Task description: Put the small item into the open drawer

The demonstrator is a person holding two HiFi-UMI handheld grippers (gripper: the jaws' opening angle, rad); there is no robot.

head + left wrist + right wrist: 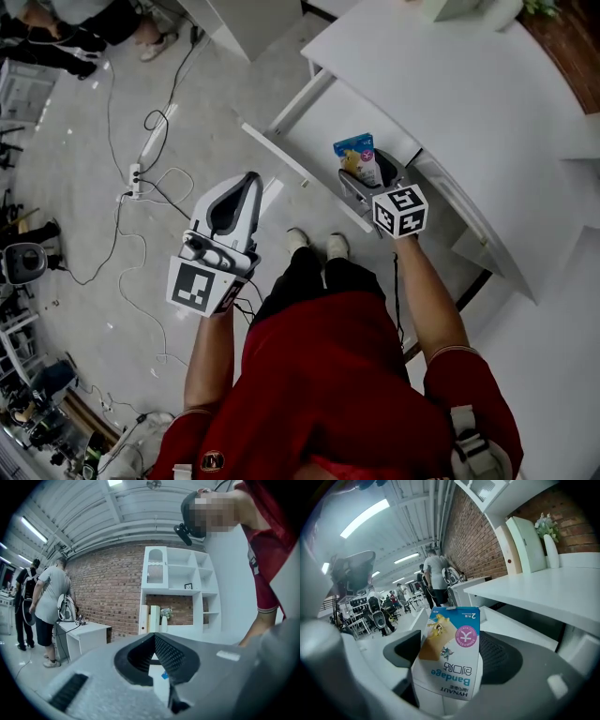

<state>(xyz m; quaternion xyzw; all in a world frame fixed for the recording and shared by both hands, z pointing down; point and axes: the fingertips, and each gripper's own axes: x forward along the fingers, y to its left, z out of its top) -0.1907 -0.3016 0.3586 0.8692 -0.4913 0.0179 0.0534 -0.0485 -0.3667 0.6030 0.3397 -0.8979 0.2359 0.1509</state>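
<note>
The small item is a bandage box (451, 656). The right claw (364, 173) pinches it, one side of the claw on each flat face of the box. The box stands up out of the claw with its top end pointing away from the hand. I think it is held like this so that the free end can go down first.

The box is up in the air at the near side of the open drawer (319, 117). It looks to be over the drawer's inside, not on its floor yet. I cannot tell how high it is.

The drawer is pulled far out from under the white surface (469, 112), so its inside is bare and easy to reach from above.

The left claw (249, 186) is off to the left of the drawer, out over the floor. It is pressed together and holds nothing. I think it waits there to keep out of the way.
</note>
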